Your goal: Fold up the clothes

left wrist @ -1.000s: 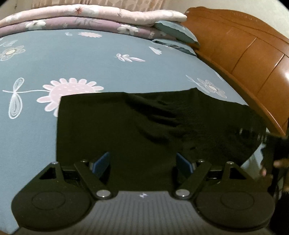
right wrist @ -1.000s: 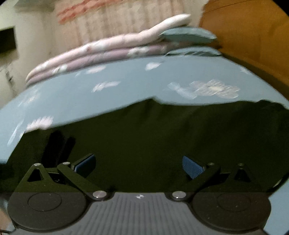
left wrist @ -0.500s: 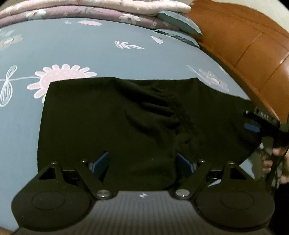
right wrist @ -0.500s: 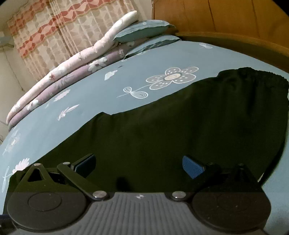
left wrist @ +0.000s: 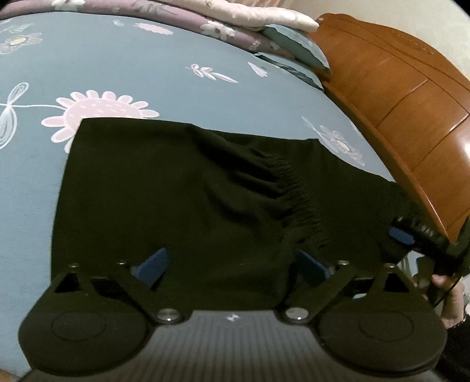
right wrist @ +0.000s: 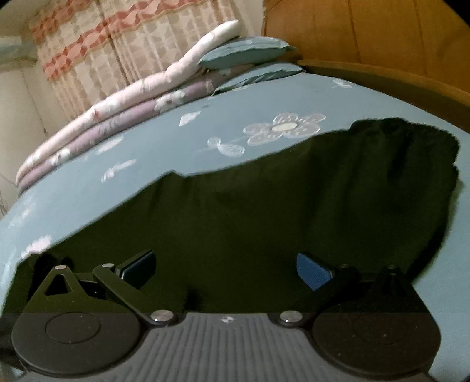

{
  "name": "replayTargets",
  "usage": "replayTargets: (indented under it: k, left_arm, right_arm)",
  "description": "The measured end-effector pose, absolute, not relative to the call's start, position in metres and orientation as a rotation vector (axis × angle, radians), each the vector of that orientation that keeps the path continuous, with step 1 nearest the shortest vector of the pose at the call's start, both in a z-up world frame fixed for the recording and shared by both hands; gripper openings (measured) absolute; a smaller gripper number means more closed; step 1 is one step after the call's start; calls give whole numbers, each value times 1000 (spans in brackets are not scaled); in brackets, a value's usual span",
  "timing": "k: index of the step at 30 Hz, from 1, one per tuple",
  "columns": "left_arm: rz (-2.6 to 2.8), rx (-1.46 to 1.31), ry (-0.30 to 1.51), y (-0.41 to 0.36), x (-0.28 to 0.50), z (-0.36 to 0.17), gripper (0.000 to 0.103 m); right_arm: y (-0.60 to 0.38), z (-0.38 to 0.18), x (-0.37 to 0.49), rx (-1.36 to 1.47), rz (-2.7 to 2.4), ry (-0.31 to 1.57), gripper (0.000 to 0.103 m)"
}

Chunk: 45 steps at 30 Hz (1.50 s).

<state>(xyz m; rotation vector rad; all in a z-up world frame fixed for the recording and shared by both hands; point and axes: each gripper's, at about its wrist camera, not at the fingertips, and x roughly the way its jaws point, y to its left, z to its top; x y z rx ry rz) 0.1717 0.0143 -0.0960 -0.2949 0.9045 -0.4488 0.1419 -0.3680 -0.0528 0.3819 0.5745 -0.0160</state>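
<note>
A black garment point(left wrist: 182, 199) lies spread on the blue flowered bedsheet point(left wrist: 117, 73), with a gathered elastic band point(left wrist: 296, 199) across its middle. My left gripper point(left wrist: 232, 264) is open, low over the garment's near edge. My right gripper point(right wrist: 226, 267) is open over the same garment point(right wrist: 264, 205), its blue pads wide apart. The right gripper also shows at the right edge of the left wrist view point(left wrist: 417, 235), at the garment's right end.
Folded pink and purple quilts point(left wrist: 223, 20) and blue pillows point(left wrist: 293, 44) lie at the far side of the bed. A wooden headboard point(left wrist: 411, 102) runs along the right. Curtains point(right wrist: 117, 53) hang behind.
Both grippers have shifted over the garment and the right view has swung toward the headboard end. The garment lies much the same. Both grippers stay open.
</note>
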Motion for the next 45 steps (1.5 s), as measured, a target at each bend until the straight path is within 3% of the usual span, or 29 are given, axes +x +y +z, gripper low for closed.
replayTargets:
  k: [6,14,27,38,45]
  left_arm:
    - [-420,-270,912,7,174,-94,102]
    - [-402,-190,868,-3,169,-75,100]
    - [-433,-162,786,-24,180,-50,100]
    - [-463,-150,771,-30,176,-47,100]
    - [-471,-174,784,-29,177,-52,100]
  right_arm:
    - [-405,-25,161,393,-30,497,103]
    - [-461,-61,183,536,-84,605,103]
    - [-529,-47,114,733,-118,443,103]
    - [-575,-83,107,1022,-168,543,103]
    - [-582,-90,132,1024,-127,532,103]
